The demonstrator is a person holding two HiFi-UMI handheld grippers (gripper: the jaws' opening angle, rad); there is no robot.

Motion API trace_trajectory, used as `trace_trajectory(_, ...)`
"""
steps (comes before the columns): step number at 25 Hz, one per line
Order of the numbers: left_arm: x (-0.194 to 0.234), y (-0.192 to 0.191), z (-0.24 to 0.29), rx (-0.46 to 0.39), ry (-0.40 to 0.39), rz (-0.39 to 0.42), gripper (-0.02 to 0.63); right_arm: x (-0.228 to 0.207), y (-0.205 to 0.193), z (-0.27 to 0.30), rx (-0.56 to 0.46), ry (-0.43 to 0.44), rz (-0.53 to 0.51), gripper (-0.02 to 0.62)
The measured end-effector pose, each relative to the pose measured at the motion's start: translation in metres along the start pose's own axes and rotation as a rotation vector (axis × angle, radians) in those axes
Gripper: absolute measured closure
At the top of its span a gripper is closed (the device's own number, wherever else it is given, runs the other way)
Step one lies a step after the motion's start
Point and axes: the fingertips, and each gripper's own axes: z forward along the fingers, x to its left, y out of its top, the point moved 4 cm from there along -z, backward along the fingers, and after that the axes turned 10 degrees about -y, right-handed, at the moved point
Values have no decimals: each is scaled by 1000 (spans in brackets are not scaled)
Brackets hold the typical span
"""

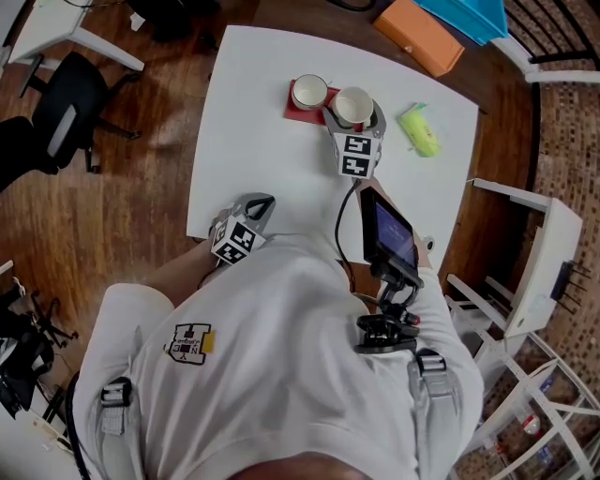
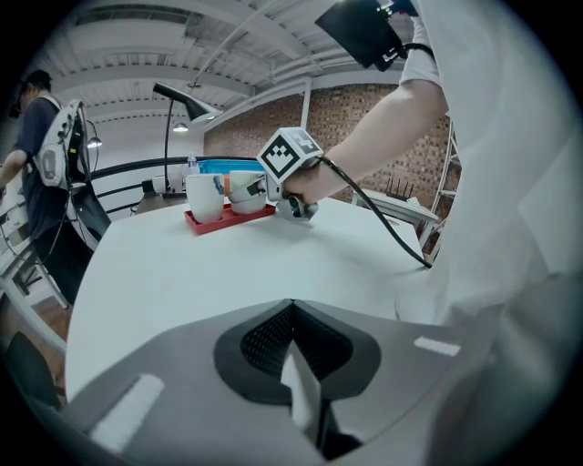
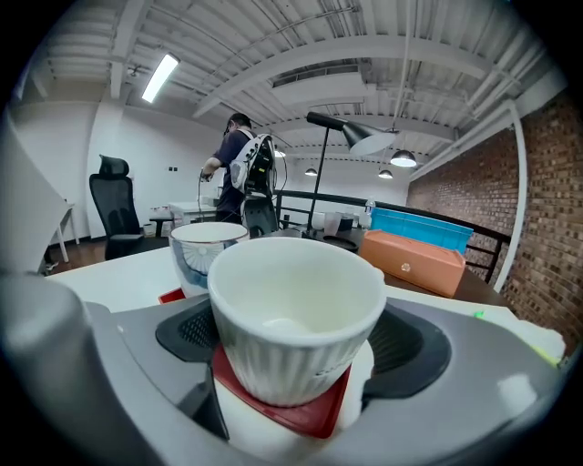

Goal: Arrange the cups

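Two white cups stand on a red mat at the far side of the white table. My right gripper is shut on the ribbed cup, the right one, which rests on the mat. In the right gripper view this cup fills the space between the pads. The second cup stands just left of it, free. My left gripper is shut and empty at the table's near edge, pointing at the cups.
A green object lies right of the cups. An orange box and a blue bin sit beyond the table's far corner. A black chair stands left, a white rack right. A person stands in the background.
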Motion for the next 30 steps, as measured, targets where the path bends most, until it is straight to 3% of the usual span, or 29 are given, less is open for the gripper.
trace_trajectory(6, -1, 0, -2, 3, 9, 22, 606, -11, 13, -33, -15, 1, 32, 112)
trace_trajectory(13, -1, -1, 0, 8, 58, 46, 606, -27, 11, -107, -43, 16, 46, 175)
trace_trajectory(18, 4, 0, -2, 12, 122, 20, 606, -32, -3, -166, -79, 26, 48, 212)
trace_trajectory(21, 4, 3, 1, 3, 146, 20, 606, -41, -24, -194, -73, 23, 38, 248)
trace_trajectory(30, 15, 1, 5, 49, 159, -66, 606, -35, -121, -245, 126, 35, 23, 328)
